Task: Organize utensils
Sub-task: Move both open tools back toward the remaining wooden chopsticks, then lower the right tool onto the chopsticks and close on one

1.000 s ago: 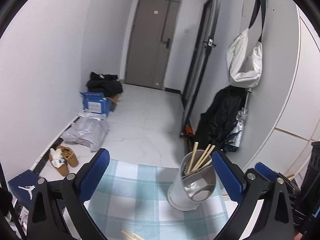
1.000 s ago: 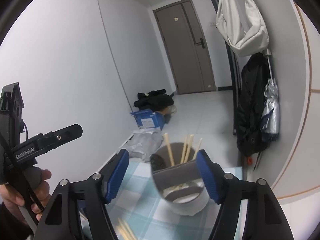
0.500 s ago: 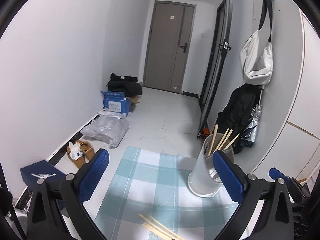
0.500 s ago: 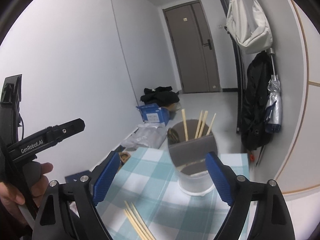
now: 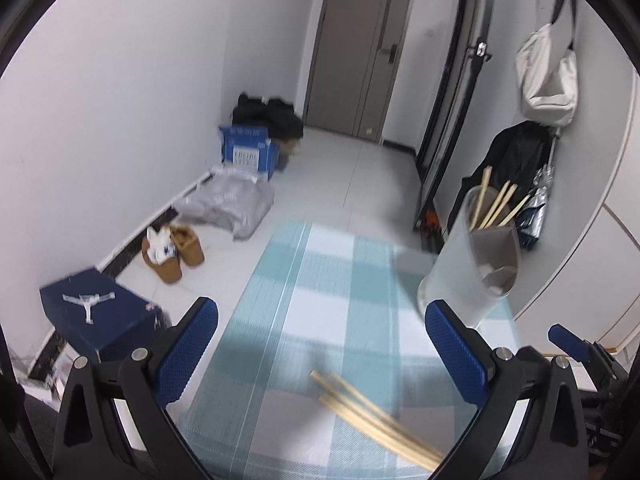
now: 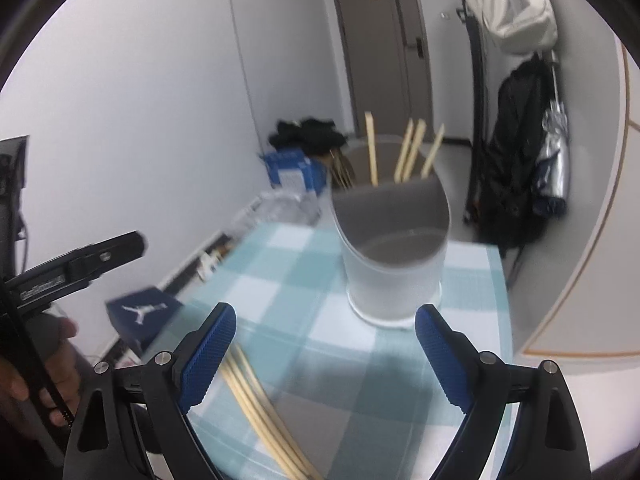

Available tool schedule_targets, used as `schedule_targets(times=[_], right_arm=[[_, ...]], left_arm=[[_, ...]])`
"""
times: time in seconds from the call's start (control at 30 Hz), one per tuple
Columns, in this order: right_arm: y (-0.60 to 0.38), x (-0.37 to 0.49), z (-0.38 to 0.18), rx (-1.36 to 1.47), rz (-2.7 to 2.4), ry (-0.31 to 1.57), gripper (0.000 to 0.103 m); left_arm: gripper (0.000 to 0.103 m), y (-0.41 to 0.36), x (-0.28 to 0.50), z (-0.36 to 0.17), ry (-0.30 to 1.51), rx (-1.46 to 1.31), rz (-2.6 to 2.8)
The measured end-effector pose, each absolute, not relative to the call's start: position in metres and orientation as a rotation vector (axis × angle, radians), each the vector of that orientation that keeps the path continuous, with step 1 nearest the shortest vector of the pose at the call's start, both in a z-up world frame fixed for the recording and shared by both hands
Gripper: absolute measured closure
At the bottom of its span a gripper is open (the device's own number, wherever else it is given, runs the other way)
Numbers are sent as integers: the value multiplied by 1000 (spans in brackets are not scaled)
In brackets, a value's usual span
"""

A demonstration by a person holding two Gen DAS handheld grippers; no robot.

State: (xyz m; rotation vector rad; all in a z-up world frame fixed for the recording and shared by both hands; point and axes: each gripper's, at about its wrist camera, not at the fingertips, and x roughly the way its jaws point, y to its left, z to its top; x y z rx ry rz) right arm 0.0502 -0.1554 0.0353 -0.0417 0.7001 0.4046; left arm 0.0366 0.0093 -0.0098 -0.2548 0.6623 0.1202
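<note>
The desk [image 5: 320, 280] is being covered by a checked cloth [image 6: 304, 264] up to its far edge; open cloth is being left between the holder [image 6: 394, 264] and the loose chopsticks [image 5: 376, 420]; the holder is being kept near the far right corner, with four chopsticks standing in its rear compartment and the front one seen empty; the loose chopsticks are lying near the front edge; the left gripper [image 5: 320, 352] is being held spread, nothing between its pads; the right gripper [image 6: 324, 356] is being opened, nothing between its pads; both are being pointed downward above the cloth; a hand [image 6: 36, 372] is being seen on the left handle.
</note>
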Motion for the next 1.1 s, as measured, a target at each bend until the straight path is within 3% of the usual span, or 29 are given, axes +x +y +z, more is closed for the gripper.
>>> schedule_targets(times=[0.23,0.47,0.8,0.83,0.93,1.03,1.1], right_arm=[[-139,75,2,-23,423,845,11],[-104,88,-21,-73,489,941,15],[-46,105,-57,-261,609,1075,51],[-40,108,-60,-276,623,1086,61],[-26,111,-69,-329,671,1124,76],[-13,112,-75,-397,711,1137,85],[-8,110,-75,-438,742,1138,86]], left_arm=[[1,29,45,-33,772,-407,119],[1,52,44,-31,765,-449,153],[1,96,52,-41,787,-588,223],[1,98,53,-41,788,-596,229],[1,107,51,-39,768,-627,264],[1,111,50,-38,757,-637,283],[1,112,51,-38,754,-642,288]])
